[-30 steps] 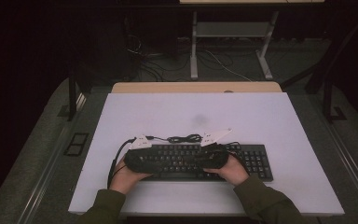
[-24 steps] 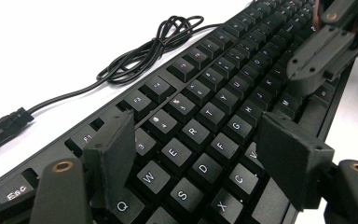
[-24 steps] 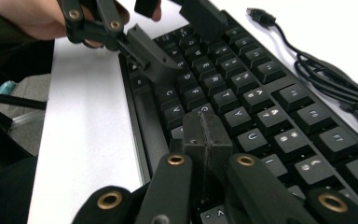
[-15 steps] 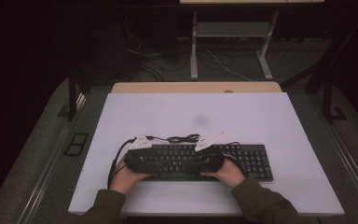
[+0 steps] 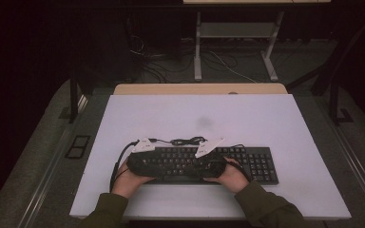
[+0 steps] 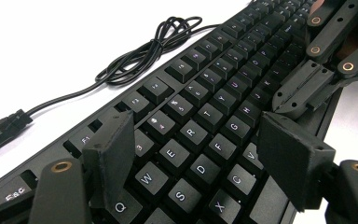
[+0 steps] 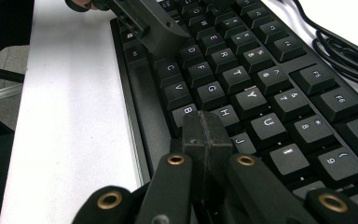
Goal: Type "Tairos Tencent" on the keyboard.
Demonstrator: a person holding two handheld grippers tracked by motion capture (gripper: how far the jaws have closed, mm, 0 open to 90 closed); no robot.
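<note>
Black keyboard partly under grippers

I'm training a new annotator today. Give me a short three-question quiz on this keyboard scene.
1. True or false: the right gripper has its jaws shut together over the keyboard.
2. Which gripper has its jaws apart? A) the left gripper B) the right gripper
3. What lies on the white table just beyond the keyboard's far edge?

Key
1. True: in the right gripper view its pads meet, near the H and J keys.
2. A: in the left gripper view its pads stand apart, with nothing gripped between them.
3. A bundled black cable.
</note>
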